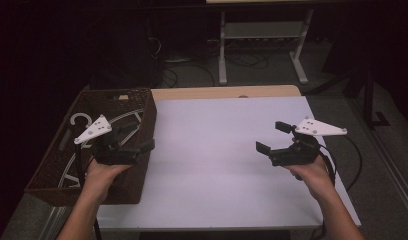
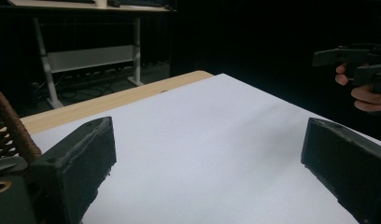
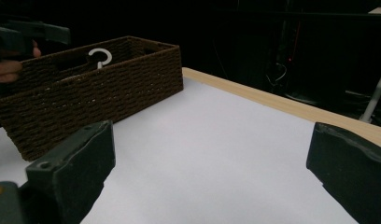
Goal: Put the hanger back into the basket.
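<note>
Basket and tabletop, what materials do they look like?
Basket: woven dark brown wicker or rattan-like fibre, matte; rows of braided strands show on its walls. Tabletop: smooth white matte sheet, possibly laminate or paper, over a light wood-look board exposed along the far edge.

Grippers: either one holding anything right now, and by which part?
Nothing is held. The left gripper is open over the basket; the right gripper is open above the white table.
</note>
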Demonstrator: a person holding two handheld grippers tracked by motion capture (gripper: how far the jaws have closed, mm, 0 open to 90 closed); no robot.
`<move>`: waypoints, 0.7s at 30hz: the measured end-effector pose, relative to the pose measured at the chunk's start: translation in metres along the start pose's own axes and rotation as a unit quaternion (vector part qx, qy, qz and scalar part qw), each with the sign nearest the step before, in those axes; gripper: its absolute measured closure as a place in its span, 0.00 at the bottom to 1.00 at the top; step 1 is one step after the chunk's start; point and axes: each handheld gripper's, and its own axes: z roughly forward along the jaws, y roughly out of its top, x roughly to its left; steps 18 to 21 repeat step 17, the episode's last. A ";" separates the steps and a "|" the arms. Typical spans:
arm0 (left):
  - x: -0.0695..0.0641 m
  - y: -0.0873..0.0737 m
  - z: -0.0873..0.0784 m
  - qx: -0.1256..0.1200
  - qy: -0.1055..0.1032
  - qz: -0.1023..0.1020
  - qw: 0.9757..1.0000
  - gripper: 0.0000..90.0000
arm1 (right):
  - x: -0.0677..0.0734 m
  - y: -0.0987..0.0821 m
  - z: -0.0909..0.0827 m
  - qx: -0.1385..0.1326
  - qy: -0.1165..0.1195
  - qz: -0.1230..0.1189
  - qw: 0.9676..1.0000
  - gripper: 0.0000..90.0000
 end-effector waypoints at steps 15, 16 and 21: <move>-0.001 -0.005 0.003 -0.008 0.001 0.011 1.000 0.02 | 0.000 0.004 -0.002 -0.007 0.002 -0.006 1.000 0.01; -0.001 -0.005 0.003 -0.005 0.001 0.014 1.000 0.02 | 0.000 0.003 -0.002 -0.007 0.003 -0.005 1.000 0.01; -0.001 -0.005 0.003 -0.005 0.001 0.015 1.000 0.02 | 0.000 0.004 -0.002 -0.007 0.003 -0.006 1.000 0.01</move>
